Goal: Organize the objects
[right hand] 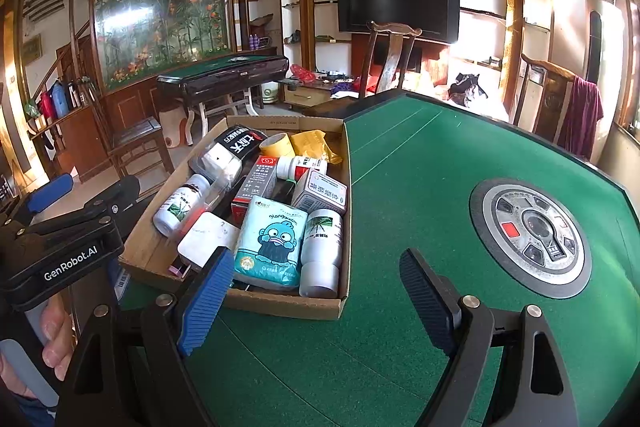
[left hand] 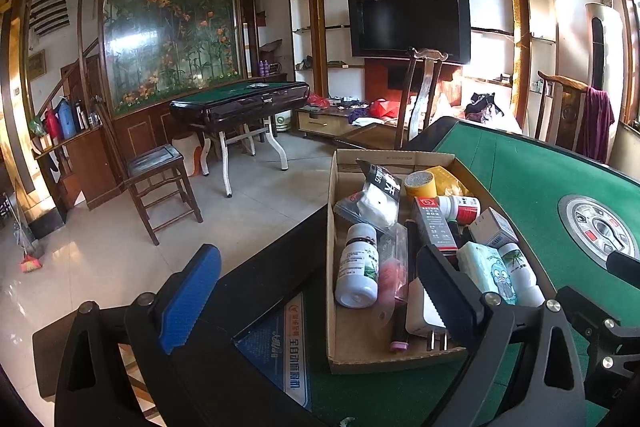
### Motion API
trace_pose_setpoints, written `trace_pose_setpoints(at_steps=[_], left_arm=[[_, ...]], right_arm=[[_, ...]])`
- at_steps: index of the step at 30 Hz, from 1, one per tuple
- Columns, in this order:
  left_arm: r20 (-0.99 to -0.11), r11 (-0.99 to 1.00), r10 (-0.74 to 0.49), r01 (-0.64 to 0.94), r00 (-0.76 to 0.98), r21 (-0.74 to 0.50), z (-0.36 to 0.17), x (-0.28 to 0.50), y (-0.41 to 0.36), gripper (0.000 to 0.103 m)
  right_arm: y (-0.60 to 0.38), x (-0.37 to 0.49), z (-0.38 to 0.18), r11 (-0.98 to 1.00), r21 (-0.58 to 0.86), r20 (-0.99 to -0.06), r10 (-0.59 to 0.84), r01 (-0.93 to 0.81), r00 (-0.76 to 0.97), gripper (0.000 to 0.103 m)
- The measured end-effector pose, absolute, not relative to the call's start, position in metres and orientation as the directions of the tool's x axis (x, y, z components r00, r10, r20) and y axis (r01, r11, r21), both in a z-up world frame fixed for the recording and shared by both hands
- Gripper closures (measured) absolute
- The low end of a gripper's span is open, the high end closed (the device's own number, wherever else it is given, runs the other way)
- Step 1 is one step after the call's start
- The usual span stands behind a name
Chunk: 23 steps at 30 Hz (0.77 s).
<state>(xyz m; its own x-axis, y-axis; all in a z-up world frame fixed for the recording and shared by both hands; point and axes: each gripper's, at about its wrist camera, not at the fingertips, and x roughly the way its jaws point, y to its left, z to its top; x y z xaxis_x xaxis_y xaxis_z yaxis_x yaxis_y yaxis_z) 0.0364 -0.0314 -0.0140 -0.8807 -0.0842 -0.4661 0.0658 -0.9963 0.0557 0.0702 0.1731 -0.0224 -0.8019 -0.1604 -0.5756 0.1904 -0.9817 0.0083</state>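
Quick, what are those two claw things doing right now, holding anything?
Left gripper: open, holding nothing, poised over the cardboard box.
Right gripper: open, holding nothing, over the green table.

A shallow cardboard box (right hand: 280,307) sits open on the green desk (right hand: 420,187) at its left edge, crammed full. At its six o'clock end a teal tissue pack (right hand: 270,243) with a blue cartoon lies flat, a white bottle (right hand: 322,255) on its side at three o'clock of it. At nine o'clock lies another white bottle (right hand: 180,205). Toward twelve o'clock: a tape roll (right hand: 278,143) and a yellow packet (right hand: 314,145).
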Motion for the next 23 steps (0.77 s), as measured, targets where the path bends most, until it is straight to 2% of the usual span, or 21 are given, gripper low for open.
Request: trace_pose_setpoints(at_steps=[11, 23], left_arm=[[-0.461, -0.995, -0.098, 0.076, -0.882, 0.066, -0.0136, 0.0375, -0.0322, 0.005], [-0.444, -0.985, -0.166, 0.123, -0.880, 0.125, -0.0143, 0.0399, -0.0319, 0.006]], right_arm=[[0.1730, 0.0696, -0.0231, -0.982, 0.006, -0.575, -0.158, 0.189, -0.803, 0.014], [0.1739, 0.0695, -0.0234, -0.982, 0.006, -0.573, -0.158, 0.189, -0.804, 0.014]])
